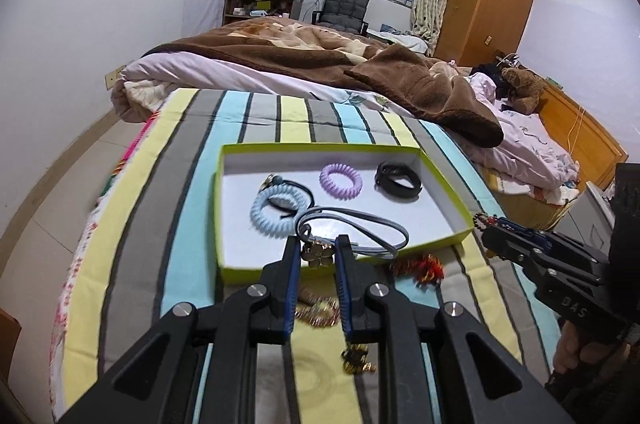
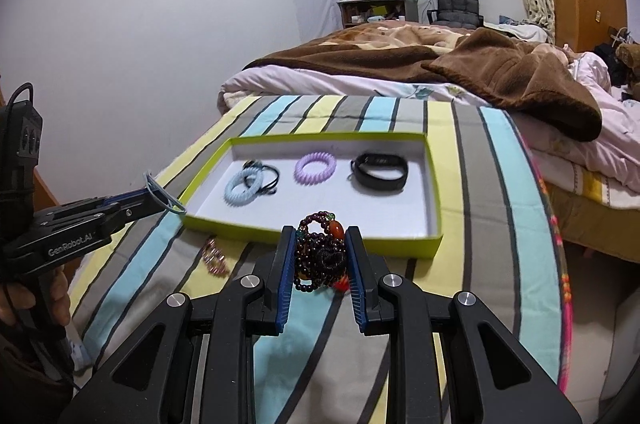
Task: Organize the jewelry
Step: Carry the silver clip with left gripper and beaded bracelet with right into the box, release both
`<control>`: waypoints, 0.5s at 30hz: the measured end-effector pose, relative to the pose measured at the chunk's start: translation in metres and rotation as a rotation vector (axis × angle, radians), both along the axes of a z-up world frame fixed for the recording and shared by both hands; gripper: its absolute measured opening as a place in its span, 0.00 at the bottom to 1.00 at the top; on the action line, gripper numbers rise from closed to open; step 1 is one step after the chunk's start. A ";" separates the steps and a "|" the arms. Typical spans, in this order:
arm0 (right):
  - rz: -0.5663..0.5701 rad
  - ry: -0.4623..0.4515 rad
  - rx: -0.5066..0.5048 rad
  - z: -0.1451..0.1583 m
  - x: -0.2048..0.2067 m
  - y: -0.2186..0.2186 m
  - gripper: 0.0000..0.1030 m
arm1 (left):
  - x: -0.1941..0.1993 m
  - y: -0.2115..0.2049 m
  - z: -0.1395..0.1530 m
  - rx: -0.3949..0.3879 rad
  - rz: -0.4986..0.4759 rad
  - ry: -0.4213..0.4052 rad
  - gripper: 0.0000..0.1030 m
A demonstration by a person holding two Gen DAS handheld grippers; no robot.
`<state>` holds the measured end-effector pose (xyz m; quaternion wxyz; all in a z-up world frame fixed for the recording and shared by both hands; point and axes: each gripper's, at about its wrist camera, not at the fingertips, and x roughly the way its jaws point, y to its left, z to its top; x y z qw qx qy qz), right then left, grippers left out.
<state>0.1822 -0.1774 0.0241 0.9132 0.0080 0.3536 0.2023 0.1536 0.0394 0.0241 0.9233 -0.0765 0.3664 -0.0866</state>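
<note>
Both grippers loaded, both short of the lime-edged tray (image 1: pixel 440 170) on the striped bed cover (image 1: pixel 192 160). Left gripper (image 1: pixel 318 244): fingers clamped on the gold flower charm of a grey cord hair tie (image 1: pixel 360 220), its loop hanging over the tray's near rim. Right gripper (image 2: pixel 320 236): fingers clamped on a bunched dark bead bracelet (image 2: pixel 320 252), just before the near wall, facing the bare right-front floor. Tray lies dead ahead of both, long axis crosswise. Both pitched down. Judgement: short forward carry, then release.
</note>
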 end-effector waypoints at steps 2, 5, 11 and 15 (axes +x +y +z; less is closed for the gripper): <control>-0.005 0.010 -0.015 -0.002 0.014 -0.001 0.24 | 0.008 -0.005 -0.001 0.009 -0.011 0.002 0.17; -0.001 0.016 -0.030 -0.005 0.030 -0.003 0.24 | 0.022 -0.014 -0.005 0.002 -0.031 0.012 0.17; -0.001 0.061 -0.064 -0.022 0.063 -0.004 0.24 | 0.051 -0.029 -0.023 0.004 -0.056 0.067 0.17; 0.008 0.086 -0.094 -0.035 0.080 -0.003 0.24 | 0.066 -0.039 -0.034 0.016 -0.075 0.096 0.17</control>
